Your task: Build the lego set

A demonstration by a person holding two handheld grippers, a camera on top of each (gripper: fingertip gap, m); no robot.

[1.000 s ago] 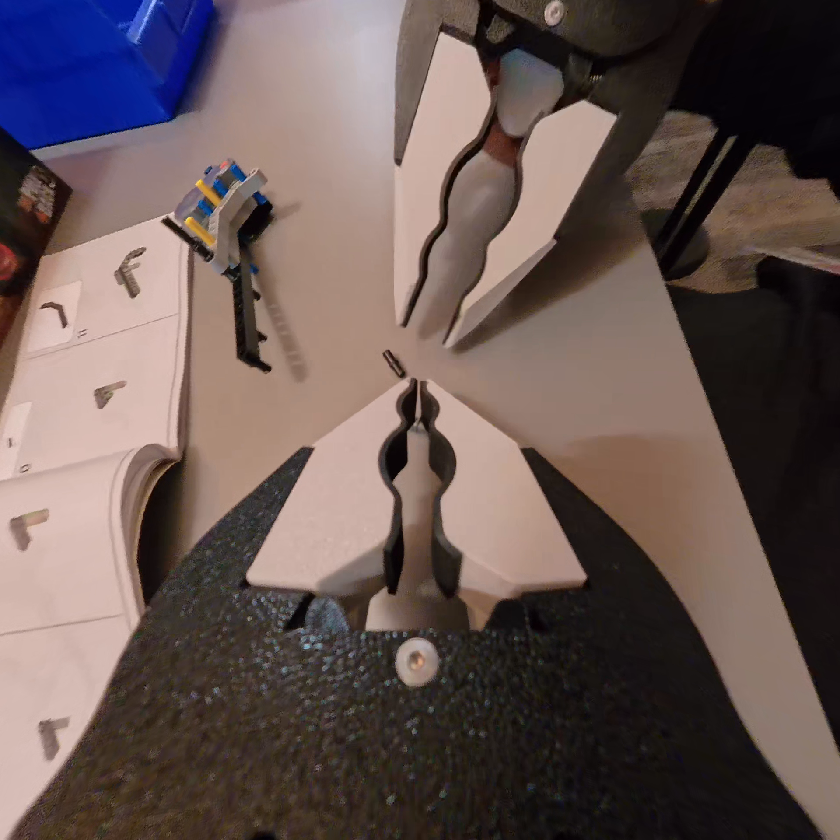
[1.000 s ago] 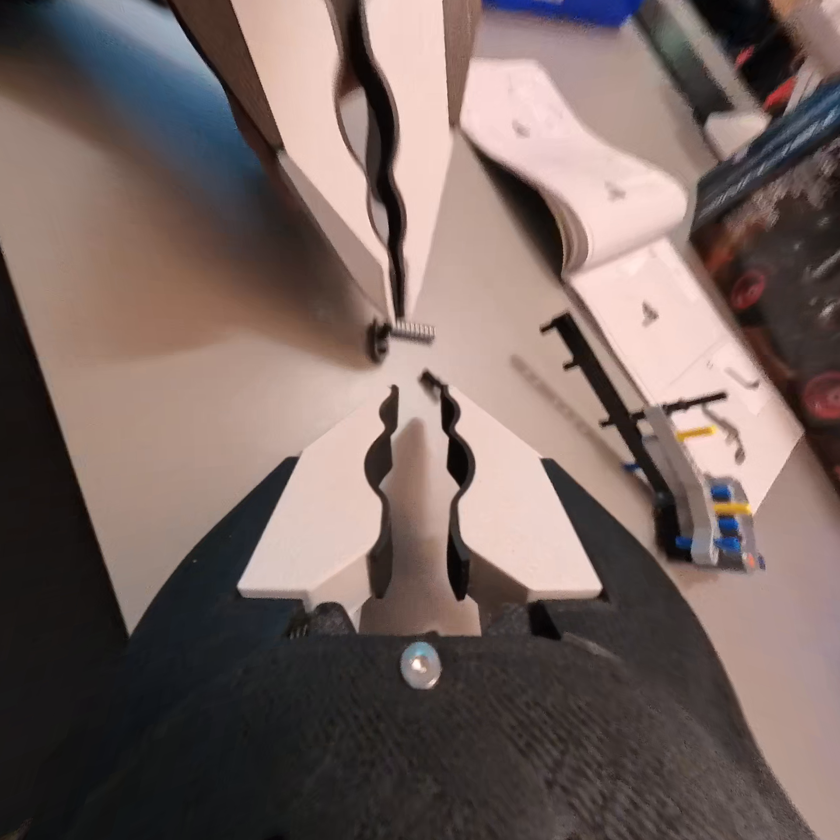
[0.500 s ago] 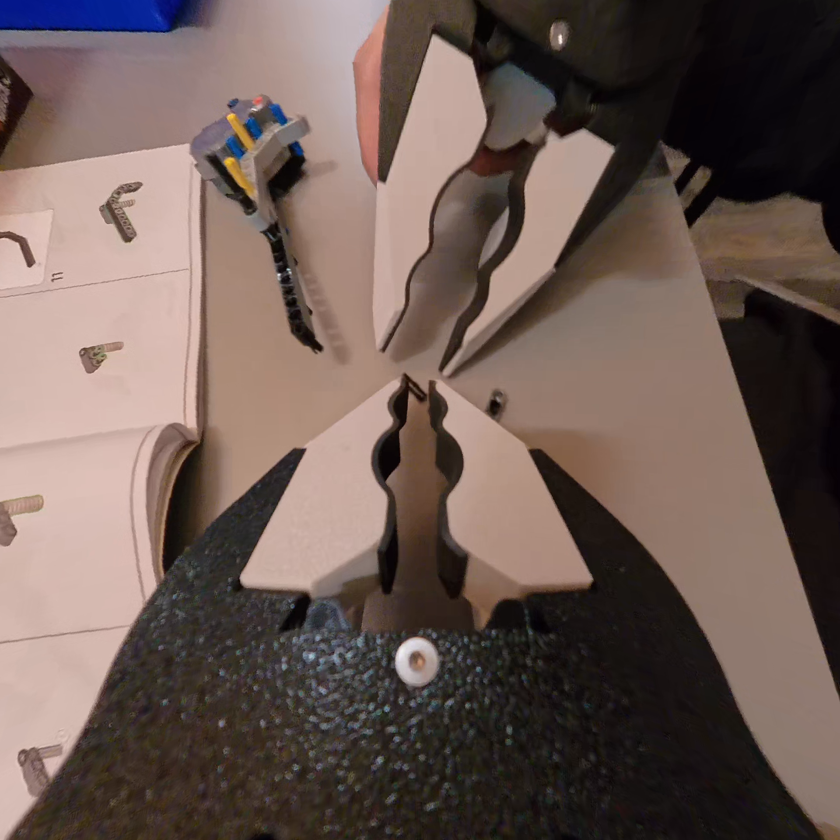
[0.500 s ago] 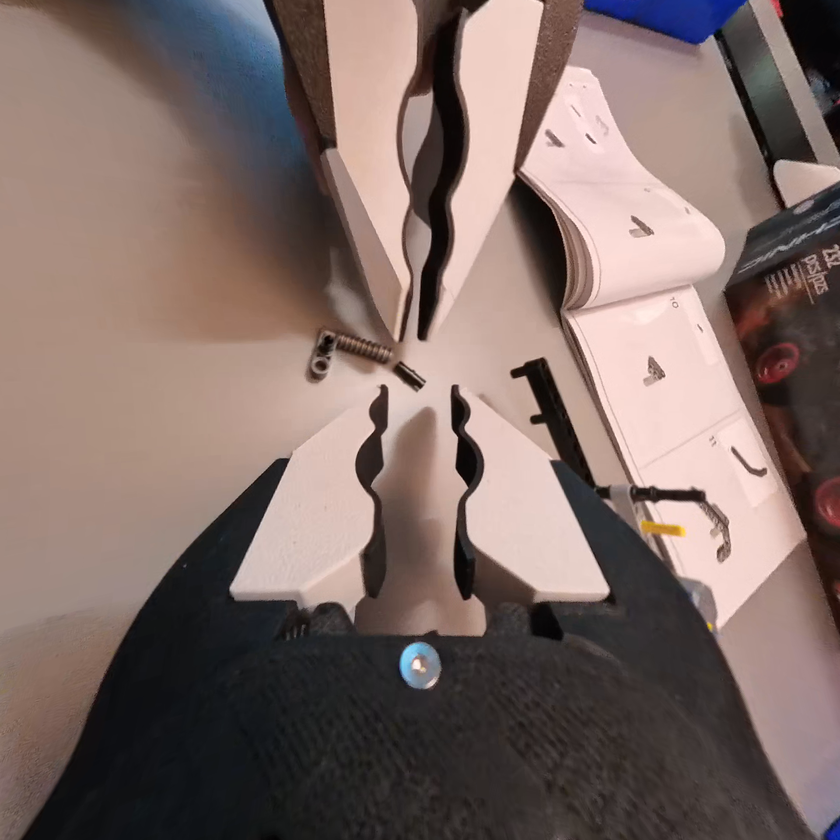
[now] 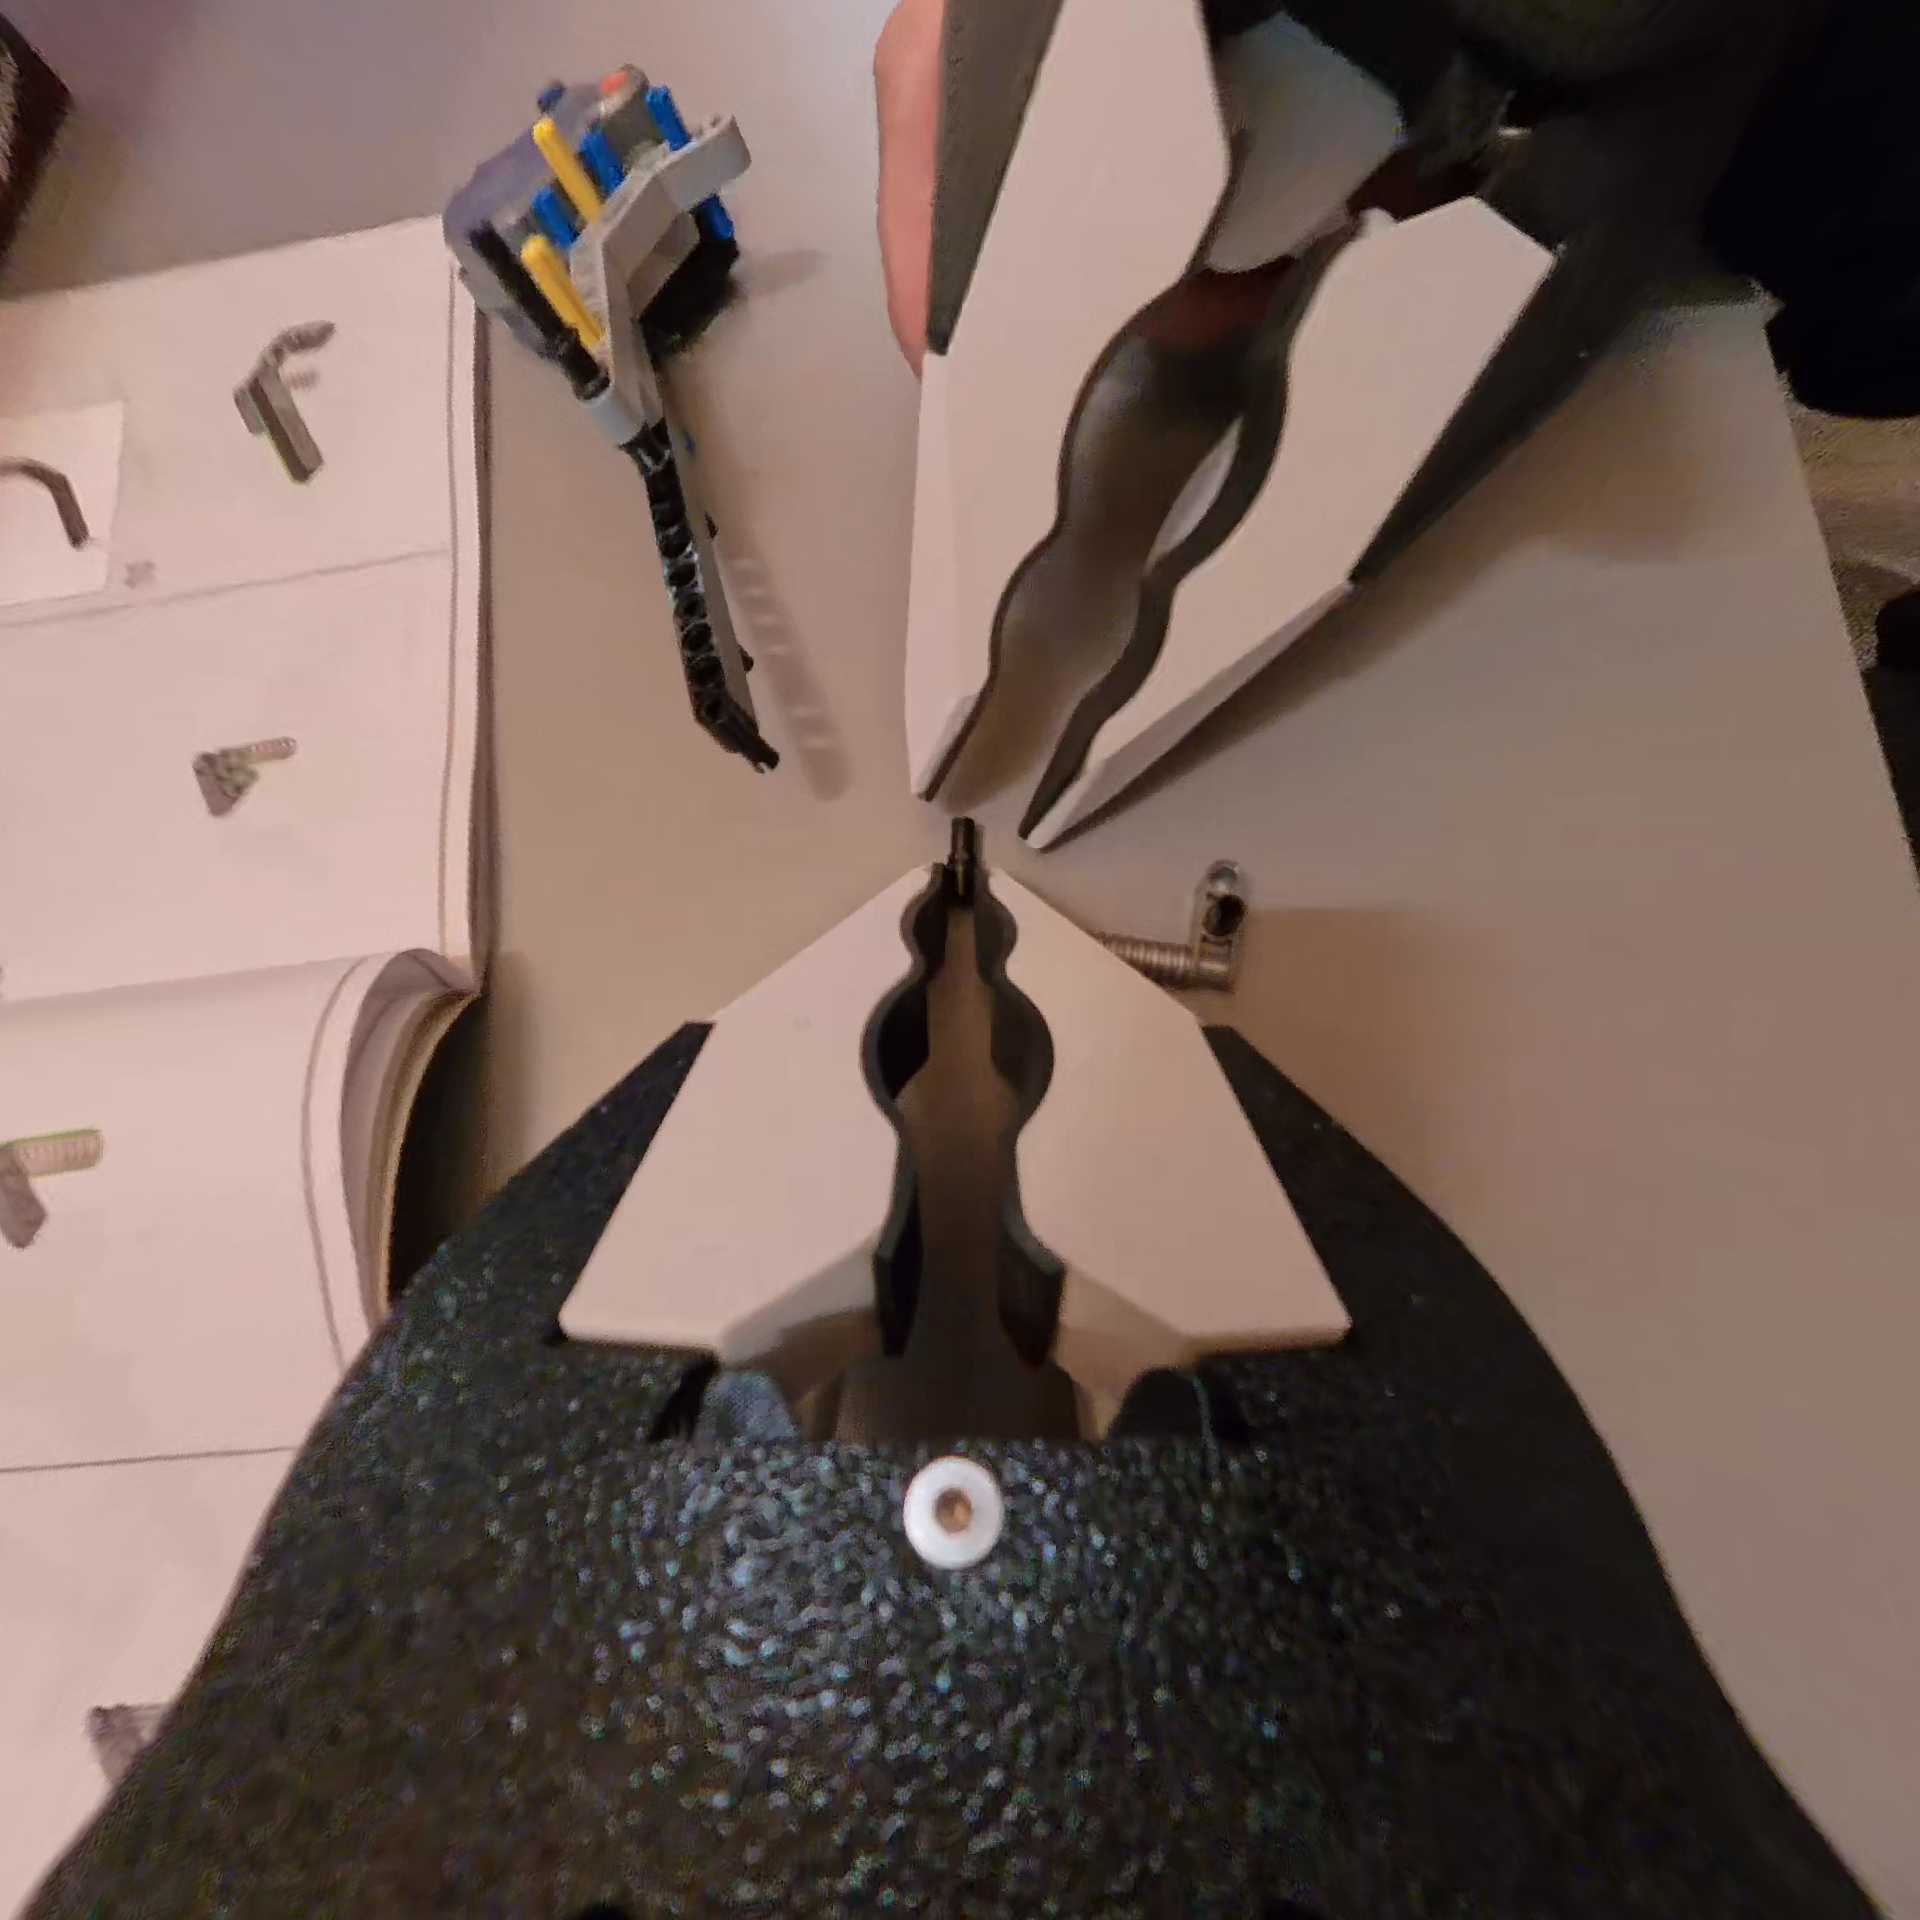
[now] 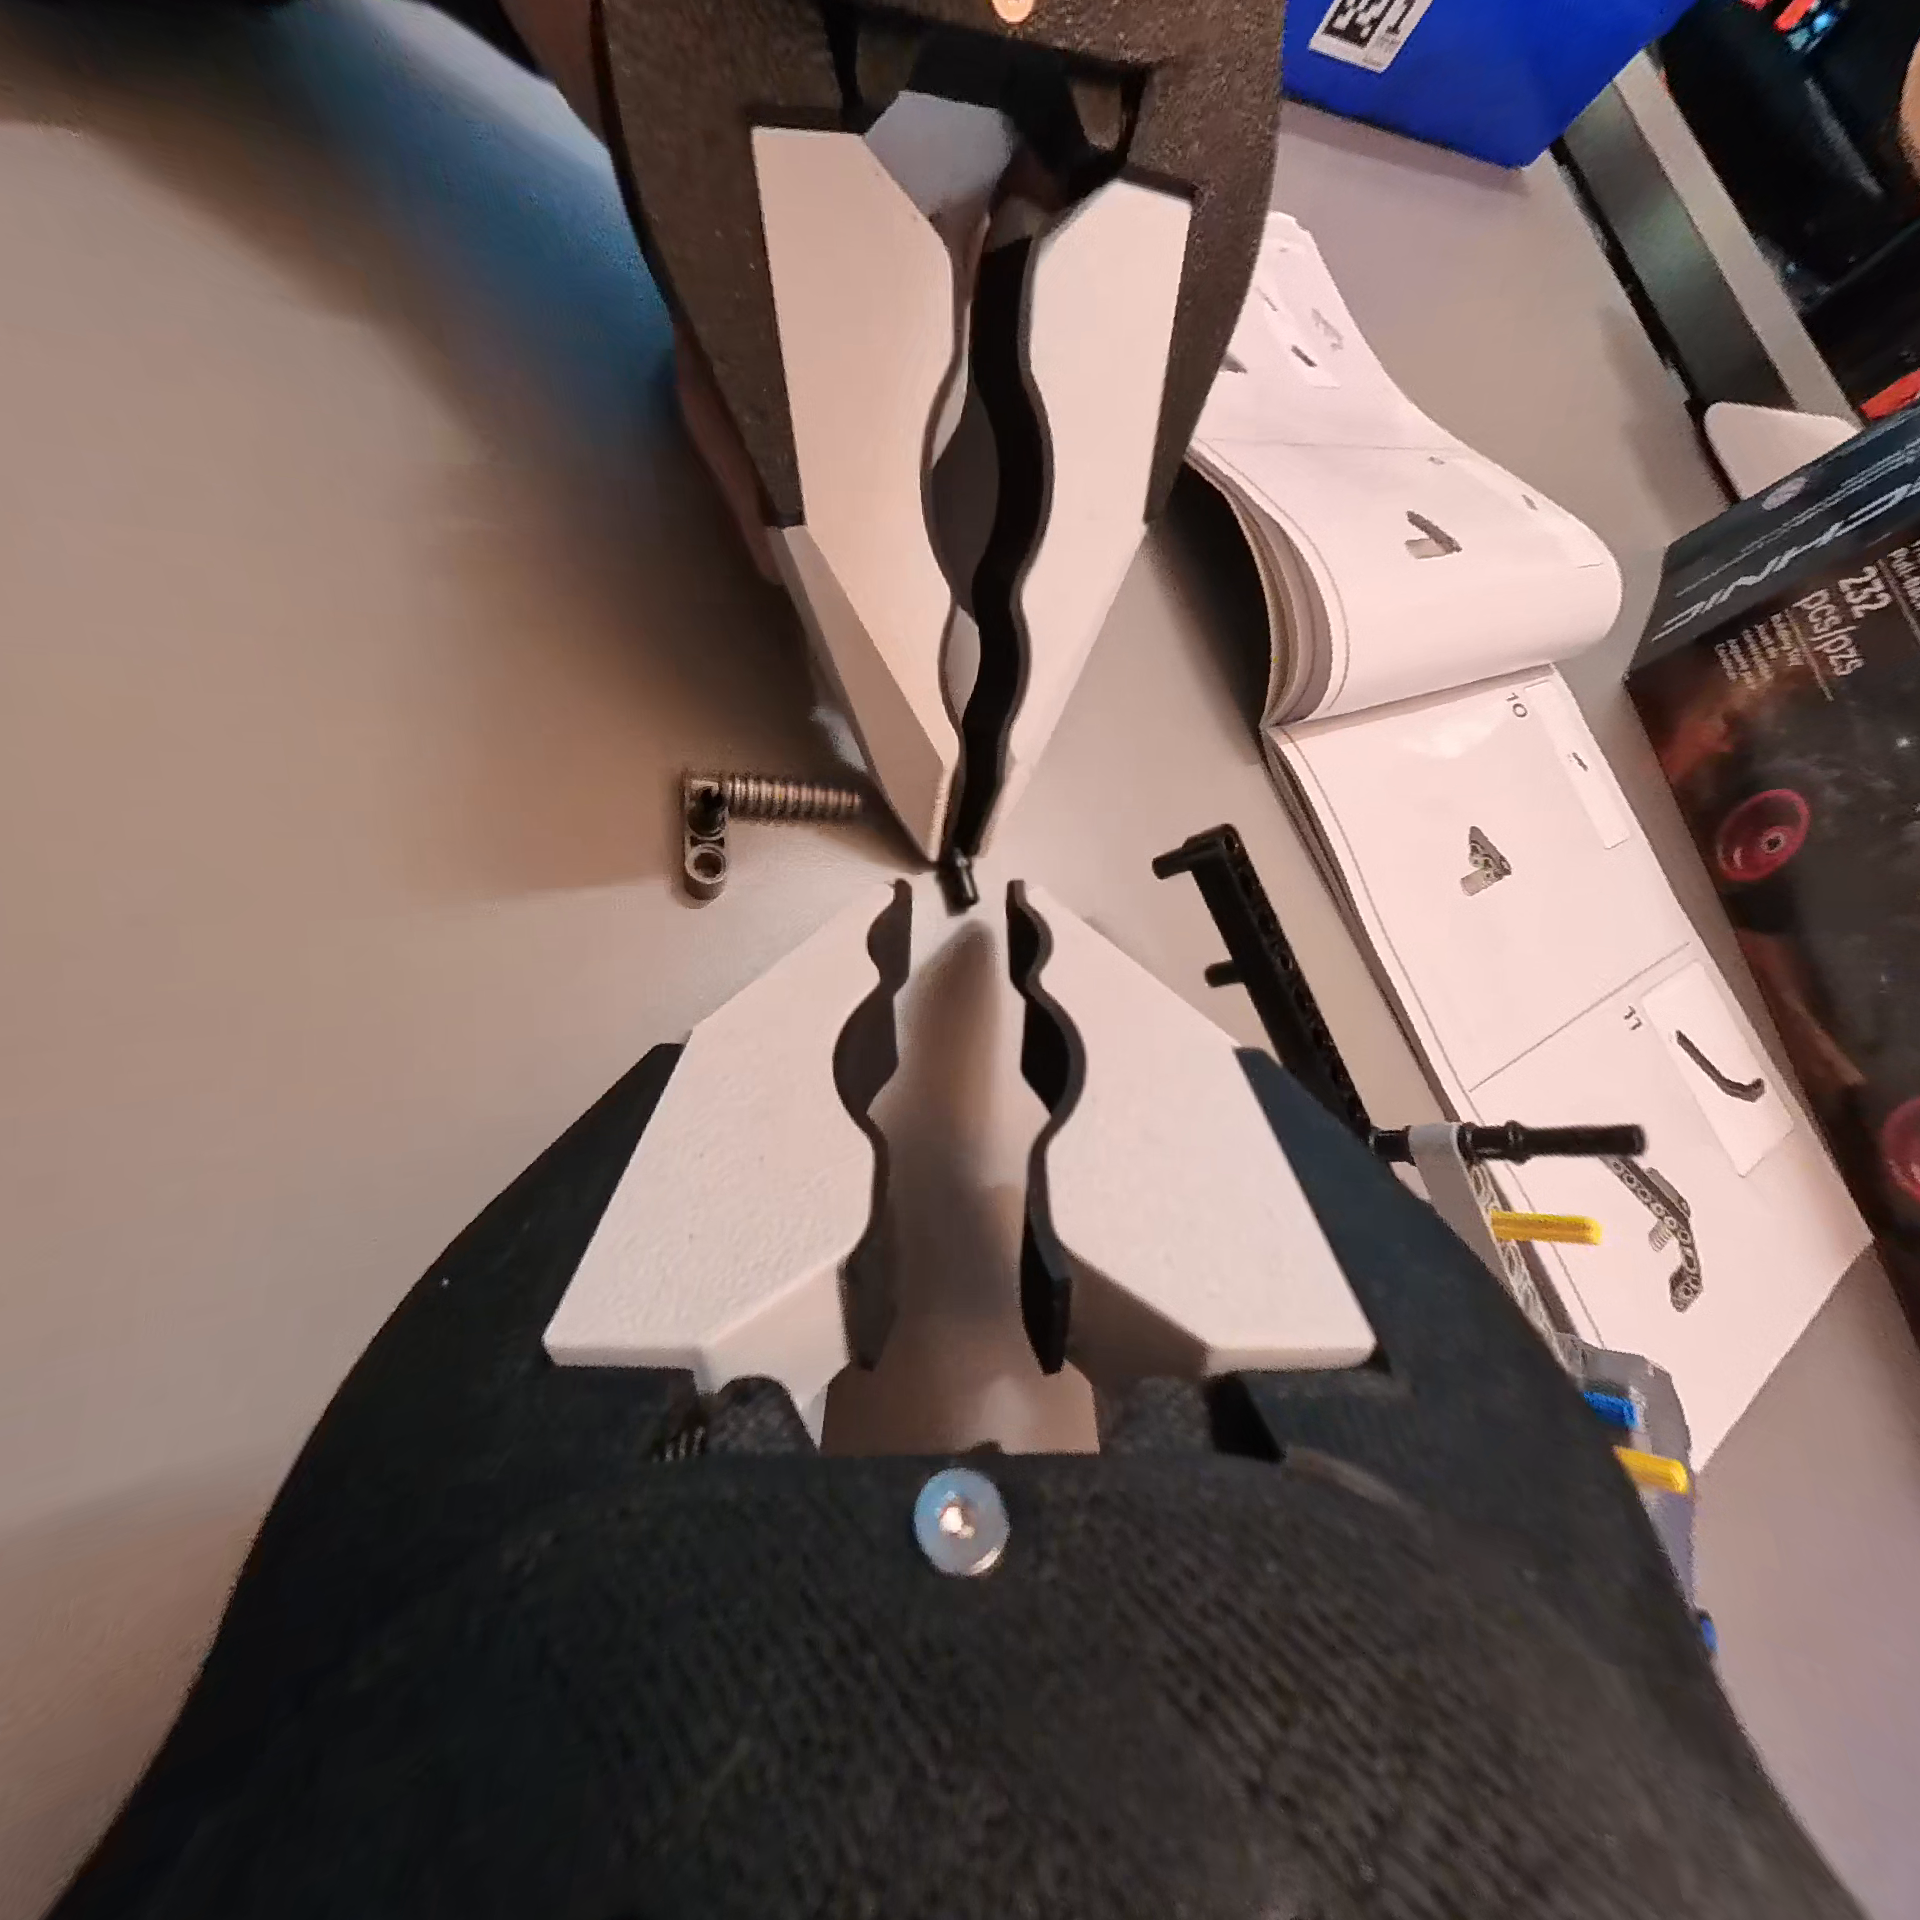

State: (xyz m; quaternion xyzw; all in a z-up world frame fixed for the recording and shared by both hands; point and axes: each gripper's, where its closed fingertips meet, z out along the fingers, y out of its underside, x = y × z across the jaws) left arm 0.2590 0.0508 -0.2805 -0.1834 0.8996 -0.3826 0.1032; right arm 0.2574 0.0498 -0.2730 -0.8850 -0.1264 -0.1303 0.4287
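My left gripper [image 5: 961, 896] is shut on a small black pin [image 5: 962, 850], which sticks out past its tips. In the right wrist view the left gripper [image 6: 953, 847] comes in from the top, and the pin [image 6: 958, 885] points at the gap of my right gripper [image 6: 956, 899]. The right gripper is open and empty, tip to tip with the left one; it also shows in the left wrist view [image 5: 979, 816]. A grey spring with a small grey connector [image 6: 727, 821] lies on the table beside the tips. The part-built grey, blue and yellow model [image 5: 608, 244] with a long black beam [image 5: 712, 644] lies farther off.
An open instruction booklet [image 5: 229, 644] lies on the table [image 5: 1455, 1039] beside the model. In the right wrist view it lies at the right [image 6: 1455, 748], with a dark set box [image 6: 1818, 727] past it and a blue bin [image 6: 1455, 73] behind. The table edge runs close on the right in the left wrist view.
The left gripper let go of the spring piece, opened around the black pin on the table and has shut on it. The right gripper stays open, close in front.
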